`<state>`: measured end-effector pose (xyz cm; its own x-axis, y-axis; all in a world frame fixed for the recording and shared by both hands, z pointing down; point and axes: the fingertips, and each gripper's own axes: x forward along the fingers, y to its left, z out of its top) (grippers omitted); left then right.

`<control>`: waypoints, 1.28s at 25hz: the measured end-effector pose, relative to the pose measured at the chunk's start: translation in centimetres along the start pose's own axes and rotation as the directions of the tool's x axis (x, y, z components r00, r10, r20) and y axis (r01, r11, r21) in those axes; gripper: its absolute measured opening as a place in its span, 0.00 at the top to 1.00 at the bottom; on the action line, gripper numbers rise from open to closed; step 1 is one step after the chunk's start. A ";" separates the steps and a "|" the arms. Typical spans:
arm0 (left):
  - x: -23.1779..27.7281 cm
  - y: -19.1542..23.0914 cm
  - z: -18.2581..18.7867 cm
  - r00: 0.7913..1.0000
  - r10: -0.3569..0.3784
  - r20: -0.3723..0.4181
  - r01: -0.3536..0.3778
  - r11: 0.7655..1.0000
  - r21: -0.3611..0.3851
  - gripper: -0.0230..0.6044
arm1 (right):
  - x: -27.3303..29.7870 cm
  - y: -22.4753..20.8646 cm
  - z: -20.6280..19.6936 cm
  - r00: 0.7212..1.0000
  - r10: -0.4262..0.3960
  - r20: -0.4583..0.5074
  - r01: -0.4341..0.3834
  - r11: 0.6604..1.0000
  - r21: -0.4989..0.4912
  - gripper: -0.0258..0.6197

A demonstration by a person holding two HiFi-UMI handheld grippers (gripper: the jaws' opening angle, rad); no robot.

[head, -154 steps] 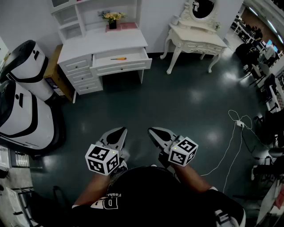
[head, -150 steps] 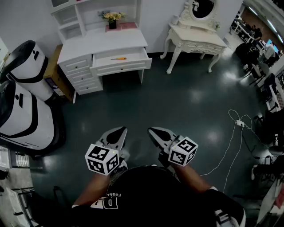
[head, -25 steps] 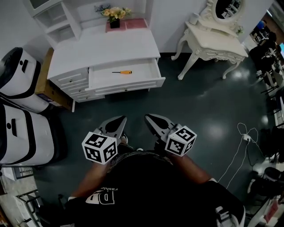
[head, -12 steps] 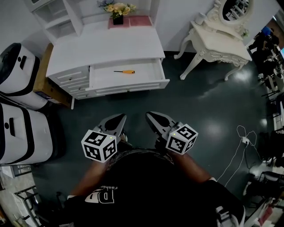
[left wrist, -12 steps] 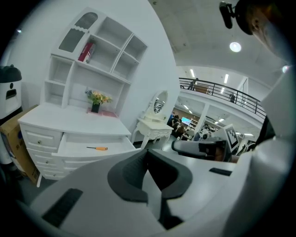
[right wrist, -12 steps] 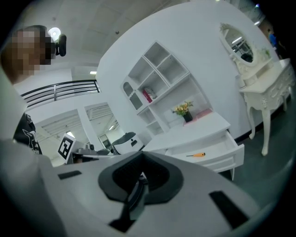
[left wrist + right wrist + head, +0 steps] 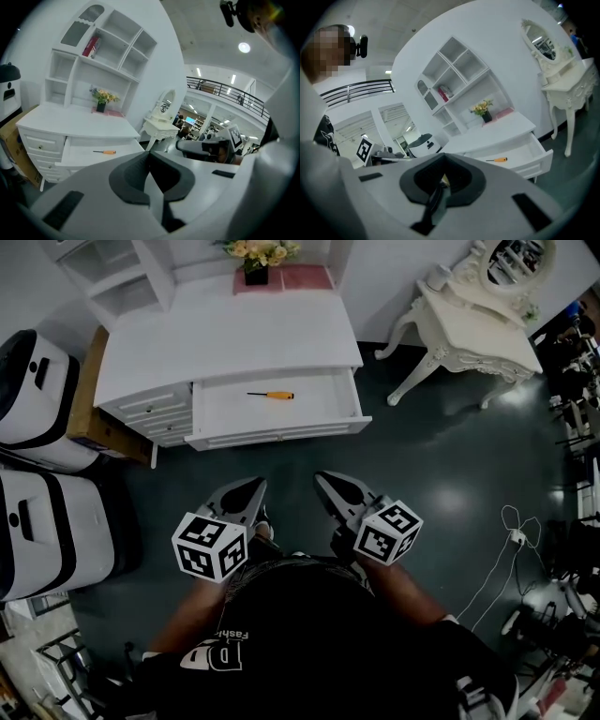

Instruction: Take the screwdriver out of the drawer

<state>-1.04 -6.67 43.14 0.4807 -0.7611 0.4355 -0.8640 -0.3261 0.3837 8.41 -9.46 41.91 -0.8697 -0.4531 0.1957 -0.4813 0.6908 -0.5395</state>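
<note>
An orange-handled screwdriver [image 7: 271, 396] lies flat in the open white drawer [image 7: 277, 432] of a white desk [image 7: 225, 338]. It also shows small in the left gripper view as the screwdriver [image 7: 105, 152] and in the right gripper view as the screwdriver [image 7: 497, 160]. My left gripper [image 7: 242, 497] and right gripper [image 7: 334, 489] hang side by side in front of my body, well short of the drawer, above the dark floor. Both have their jaws closed together with nothing in them.
A white hutch with shelves and a flower pot [image 7: 257, 253] stands on the desk's back. An ornate white dressing table [image 7: 469, 324] is to the right. Two white-and-black machines [image 7: 42, 479] stand at the left. A white cable [image 7: 502, 559] lies on the floor at the right.
The desk and open drawer have come nearer and lower in the head view as I walk toward them. Both grippers keep their pose, shut and empty.
</note>
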 end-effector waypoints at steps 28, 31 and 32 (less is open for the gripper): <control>6.1 17.0 10.3 0.999 -0.032 -0.020 0.032 0.999 0.019 0.94 | 17.6 -5.8 7.5 0.991 -0.125 -0.043 0.120 0.987 -0.105 0.95; 6.9 18.6 10.5 0.998 -0.035 -0.044 0.037 0.999 0.040 0.94 | 19.0 -6.3 8.2 0.988 -0.148 -0.043 0.141 0.982 -0.128 0.95; 7.2 19.1 10.5 0.998 -0.039 -0.053 0.041 0.998 0.046 0.94 | 19.4 -6.6 8.3 0.986 -0.157 -0.046 0.150 0.979 -0.139 0.95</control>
<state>-15.66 -24.26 45.03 0.5208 -0.7173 0.4628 -0.8495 -0.3824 0.3634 -4.40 -27.50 42.45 -0.7873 -0.5297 0.3155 -0.6164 0.6866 -0.3854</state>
